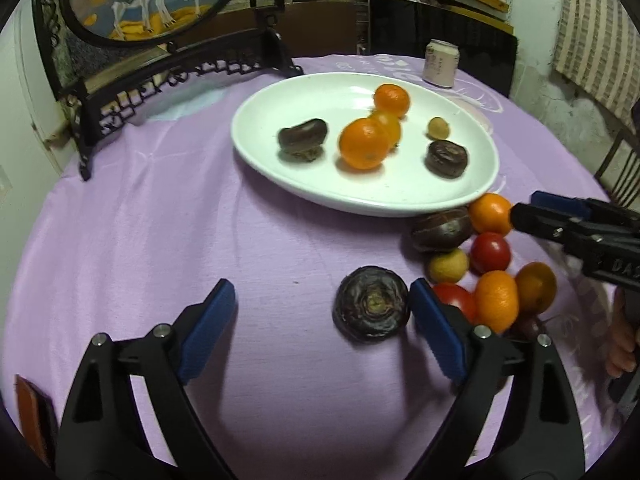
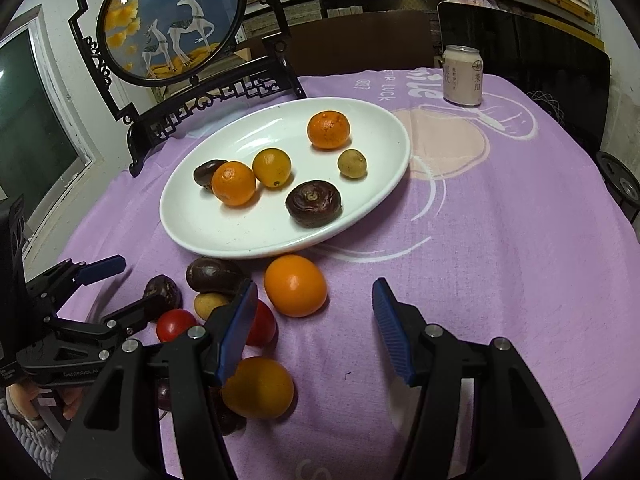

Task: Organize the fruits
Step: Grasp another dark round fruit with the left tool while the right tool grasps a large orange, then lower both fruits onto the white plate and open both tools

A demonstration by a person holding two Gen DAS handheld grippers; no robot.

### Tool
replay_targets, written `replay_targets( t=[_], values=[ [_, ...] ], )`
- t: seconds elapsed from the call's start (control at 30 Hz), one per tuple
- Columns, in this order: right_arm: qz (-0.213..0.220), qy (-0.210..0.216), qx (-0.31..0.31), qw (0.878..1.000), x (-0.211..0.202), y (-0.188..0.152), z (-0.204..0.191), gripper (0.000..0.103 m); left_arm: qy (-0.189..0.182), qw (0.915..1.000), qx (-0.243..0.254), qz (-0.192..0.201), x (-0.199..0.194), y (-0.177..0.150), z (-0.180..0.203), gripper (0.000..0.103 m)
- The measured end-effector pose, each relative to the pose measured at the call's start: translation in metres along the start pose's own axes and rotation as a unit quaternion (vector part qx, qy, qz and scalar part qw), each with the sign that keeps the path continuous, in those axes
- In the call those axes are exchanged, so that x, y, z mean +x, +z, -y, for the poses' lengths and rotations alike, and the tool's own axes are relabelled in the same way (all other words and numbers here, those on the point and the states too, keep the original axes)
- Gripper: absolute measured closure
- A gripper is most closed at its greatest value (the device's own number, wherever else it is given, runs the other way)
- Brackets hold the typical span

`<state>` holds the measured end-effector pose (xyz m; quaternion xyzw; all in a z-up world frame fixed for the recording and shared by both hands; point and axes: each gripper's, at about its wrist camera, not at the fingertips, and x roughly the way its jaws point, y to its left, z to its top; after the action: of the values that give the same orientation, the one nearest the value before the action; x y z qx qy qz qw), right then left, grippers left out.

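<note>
Risk here is rolling: left gripper (image 1: 322, 308) gapes wide, empty, dark chestnut (image 1: 371, 307) touching its right finger; right gripper (image 2: 314, 306) open beside orange (image 2: 295, 285), near plate (image 2: 192, 236) on desk.

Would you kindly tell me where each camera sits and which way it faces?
Left wrist view: sits on the left gripper, looking forward over the purple cloth to the white plate; its own open blue-padded fingers show, with a dark water chestnut between them, and the right gripper enters from the right.
Right wrist view: sits on the right gripper, facing the same plate; its open fingers show, and the left gripper enters from the left.
Shared: plate, loose fruit, drink can, deer screen.
</note>
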<state>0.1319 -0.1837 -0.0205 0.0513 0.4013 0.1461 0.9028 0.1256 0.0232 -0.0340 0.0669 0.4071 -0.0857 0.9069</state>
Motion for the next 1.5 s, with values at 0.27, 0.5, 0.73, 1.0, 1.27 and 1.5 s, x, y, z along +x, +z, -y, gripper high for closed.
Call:
replay_targets(
  t=[0.27, 0.5, 0.73, 1.0, 1.27, 1.5],
  values=[
    [-0.005, -0.004, -0.002, 1.000, 0.005, 0.000, -0.001, 0.043, 0.036, 0.9981, 0.049, 0.003, 0.002, -0.003, 0.017, 0.013],
    [-0.008, -0.002, -0.007, 1.000, 0.014, 0.002, -0.006, 0.043, 0.006, 0.9993, 0.038, 0.002, 0.004, -0.002, 0.017, 0.021],
    [-0.020, 0.039, 0.028, 0.999, 0.026, 0.007, 0.002, 0.058, -0.030, 0.9992, 0.023, -0.016, 0.011, -0.002, 0.013, 0.061],
    [-0.031, 0.066, 0.058, 0.996, 0.022, 0.003, 0.013, 0.065, -0.031, 0.9992, 0.024, -0.010, 0.007, -0.001, 0.014, 0.062],
    [-0.014, 0.061, 0.060, 0.996, 0.002, -0.004, 0.015, 0.065, -0.023, 0.9996, 0.009, 0.016, -0.013, -0.001, 0.007, 0.062],
    [0.006, 0.066, 0.071, 0.995, -0.019, -0.014, 0.019, 0.065, -0.032, 0.9991, -0.003, 0.029, -0.025, -0.002, 0.003, 0.062]
  ],
)
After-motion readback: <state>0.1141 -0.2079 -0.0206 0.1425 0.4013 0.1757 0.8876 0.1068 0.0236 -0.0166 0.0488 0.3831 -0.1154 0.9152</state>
